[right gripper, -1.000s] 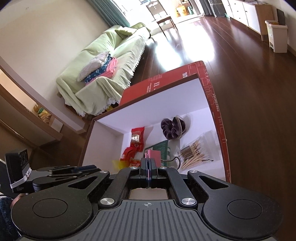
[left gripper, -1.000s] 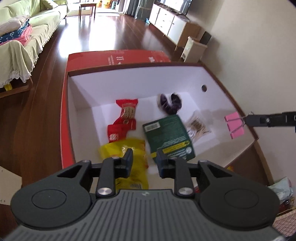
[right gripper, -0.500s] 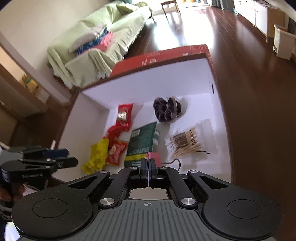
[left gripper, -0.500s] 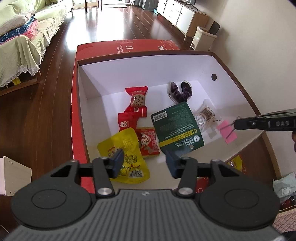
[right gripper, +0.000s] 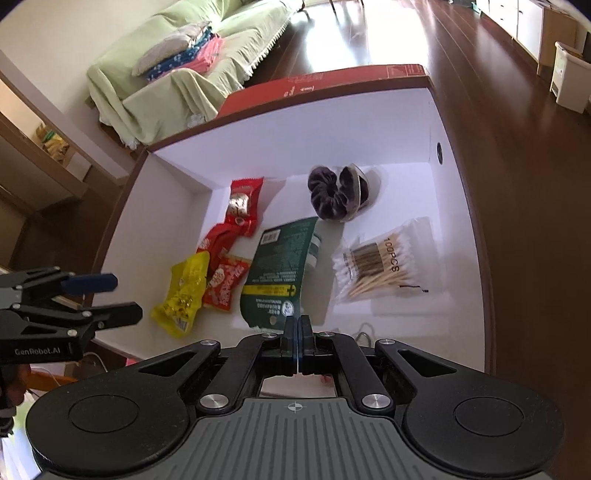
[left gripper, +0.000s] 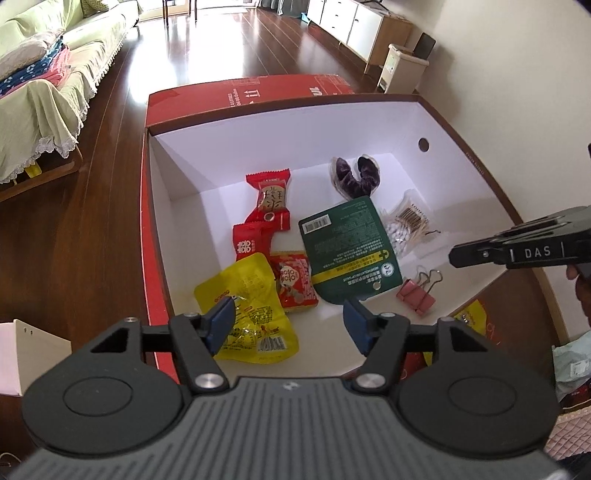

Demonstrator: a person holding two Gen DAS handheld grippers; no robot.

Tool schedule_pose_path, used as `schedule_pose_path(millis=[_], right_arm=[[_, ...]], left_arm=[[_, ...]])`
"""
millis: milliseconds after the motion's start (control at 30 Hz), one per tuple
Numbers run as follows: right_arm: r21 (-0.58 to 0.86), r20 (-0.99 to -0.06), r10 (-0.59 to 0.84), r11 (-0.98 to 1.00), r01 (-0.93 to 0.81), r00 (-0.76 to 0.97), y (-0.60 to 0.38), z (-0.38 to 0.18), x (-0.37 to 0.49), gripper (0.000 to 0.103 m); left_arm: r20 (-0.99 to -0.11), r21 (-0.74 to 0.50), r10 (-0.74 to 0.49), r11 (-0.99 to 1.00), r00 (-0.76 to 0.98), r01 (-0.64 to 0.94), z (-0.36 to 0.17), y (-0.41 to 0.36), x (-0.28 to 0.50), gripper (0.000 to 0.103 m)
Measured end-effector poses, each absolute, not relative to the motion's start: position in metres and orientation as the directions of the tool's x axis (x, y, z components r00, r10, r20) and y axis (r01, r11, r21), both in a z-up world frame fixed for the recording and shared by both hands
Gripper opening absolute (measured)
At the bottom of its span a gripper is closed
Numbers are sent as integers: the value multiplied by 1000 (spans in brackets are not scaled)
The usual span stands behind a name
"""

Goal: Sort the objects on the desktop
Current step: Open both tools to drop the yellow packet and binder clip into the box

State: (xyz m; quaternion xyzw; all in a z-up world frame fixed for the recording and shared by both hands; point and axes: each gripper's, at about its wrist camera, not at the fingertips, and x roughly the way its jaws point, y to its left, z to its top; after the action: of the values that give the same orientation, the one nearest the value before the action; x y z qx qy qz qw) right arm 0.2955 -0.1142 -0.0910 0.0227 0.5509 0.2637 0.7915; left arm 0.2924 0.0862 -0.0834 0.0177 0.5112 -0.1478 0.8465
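Note:
A red cardboard box with white inner walls holds the sorted items. A pink binder clip lies on its floor at the near right, beside a green packet. Its wire handle shows just past my right fingers. My right gripper is shut with nothing between its fingers; in the left wrist view the right gripper hovers above the box's right side. My left gripper stands open over the near edge, above a yellow snack bag.
Red snack packets, a purple scrunchie and a cotton swab bag also lie in the box. A green-covered sofa stands on the left, white cabinets at the far right. Dark wood floor surrounds the box.
The pink binder clip has left my right gripper and now lies on the box floor. My left gripper's fingers have spread wider. Both cameras look more steeply down into the box.

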Motion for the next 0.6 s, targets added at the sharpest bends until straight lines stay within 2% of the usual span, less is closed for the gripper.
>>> schedule_pose_path(millis=[600], right_arm=[[272, -874, 393, 883, -383, 285, -111, -87, 281, 0]], left_arm=[[-866, -97, -204, 964, 456, 248, -73, 86, 286, 63]])
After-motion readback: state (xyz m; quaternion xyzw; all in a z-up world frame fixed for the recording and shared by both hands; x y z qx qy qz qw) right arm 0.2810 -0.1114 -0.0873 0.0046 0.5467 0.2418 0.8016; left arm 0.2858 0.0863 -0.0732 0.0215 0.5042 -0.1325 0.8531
